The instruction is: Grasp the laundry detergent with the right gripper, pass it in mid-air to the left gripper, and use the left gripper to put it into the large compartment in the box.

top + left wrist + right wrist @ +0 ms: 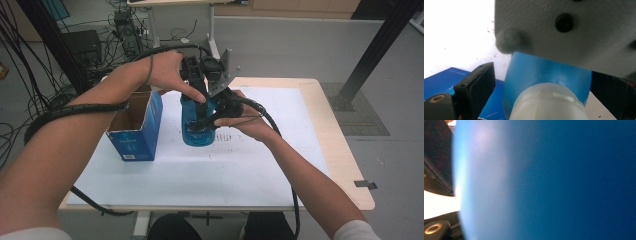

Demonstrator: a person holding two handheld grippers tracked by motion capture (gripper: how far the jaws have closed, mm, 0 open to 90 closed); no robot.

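Note:
A blue bottle (196,131) stands upright on the white mat, just right of the box. My right gripper (204,121) comes in from the right and is shut on the bottle's body. In the right gripper view the bottle (549,180) sits right against the camera, with one dark pad (436,157) at its left edge. My left gripper (196,82) hangs over the bottle's top and points down. In the left gripper view its jaws straddle the white cap (549,105), and the left pad (477,87) stands a little off it, so this gripper (549,77) is open.
An open blue cardboard box (135,125) stands on the white mat (200,175), just left of the bottle. The right gripper's grey plate (574,30) hangs close over the bottle. Cables lie on the floor beyond the table's far left.

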